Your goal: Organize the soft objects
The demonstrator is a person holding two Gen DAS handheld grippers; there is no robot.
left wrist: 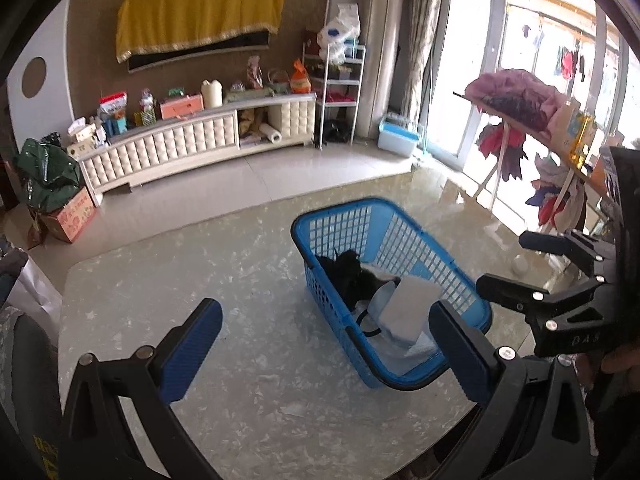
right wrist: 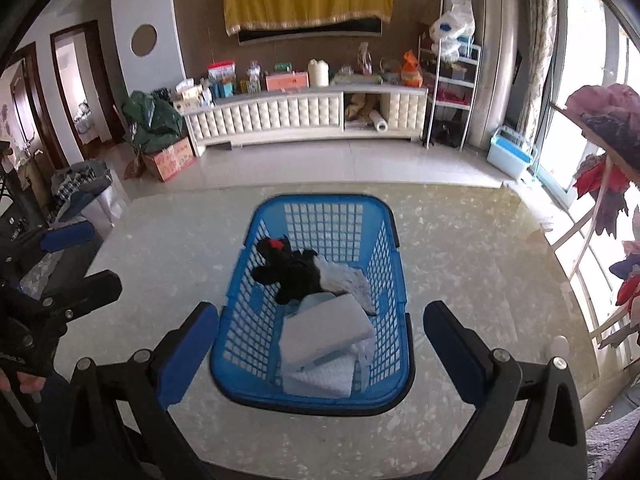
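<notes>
Basket (right wrist: pixel 384 236), blue plastic mesh, sits near the middle of the marbled tabletop (right wrist: pixel 480 264), holding a black plush toy (right wrist: pixel 292 270), a white folded cloth (right wrist: pixel 326 332) and pale towels. My right gripper (right wrist: pixel 316 344) hangs over its near rim, fingers wide apart, empty; my left gripper (left wrist: pixel 326 346) likewise spread beside it.

- The letters "DAS" are embossed on the black body of the right gripper (left wrist: pixel 500 262), seen at the right edge of the left wrist view.
- The cardboard box (left wrist: pixel 72 220) on the floor carries red printed characters, too small and blurred to read.
</notes>
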